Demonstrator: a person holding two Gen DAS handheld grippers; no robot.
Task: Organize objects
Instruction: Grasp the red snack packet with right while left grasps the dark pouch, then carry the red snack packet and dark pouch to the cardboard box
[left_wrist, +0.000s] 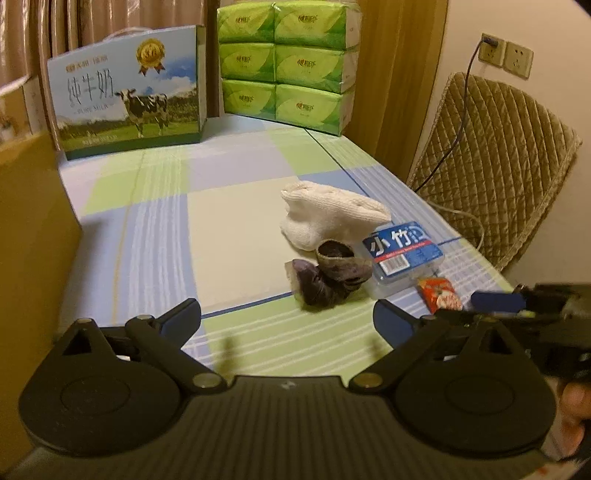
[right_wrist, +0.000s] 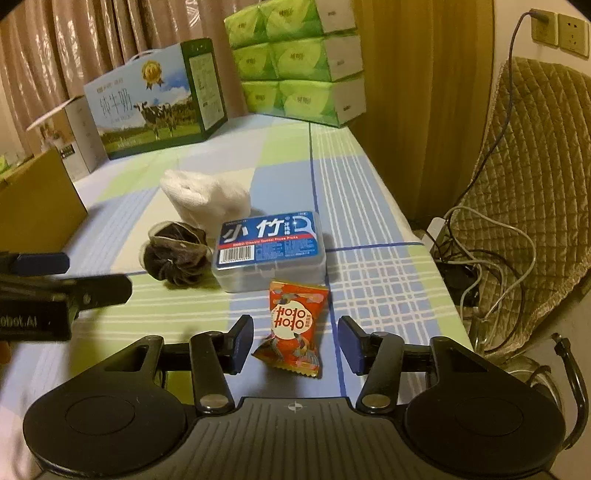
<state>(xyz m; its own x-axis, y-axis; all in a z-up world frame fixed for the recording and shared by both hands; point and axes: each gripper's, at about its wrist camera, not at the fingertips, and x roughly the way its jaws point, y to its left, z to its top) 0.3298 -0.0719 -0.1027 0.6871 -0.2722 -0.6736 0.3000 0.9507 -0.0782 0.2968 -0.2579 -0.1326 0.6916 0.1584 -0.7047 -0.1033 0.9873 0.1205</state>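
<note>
Straddling the orange snack packet (right_wrist: 293, 328) near the table's (right_wrist: 373, 206) right edge, the right gripper's (right_wrist: 295, 345) fingers stand apart; the crinkly wrapper could slip free. The left gripper's (left_wrist: 286, 319) fingers stand apart, empty.

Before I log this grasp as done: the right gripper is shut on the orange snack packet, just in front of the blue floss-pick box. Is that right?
Not quite. The right gripper is open, its fingers either side of the orange snack packet without clamping it, as the right wrist view shows. The packet does lie just in front of the blue floss-pick box.
</note>
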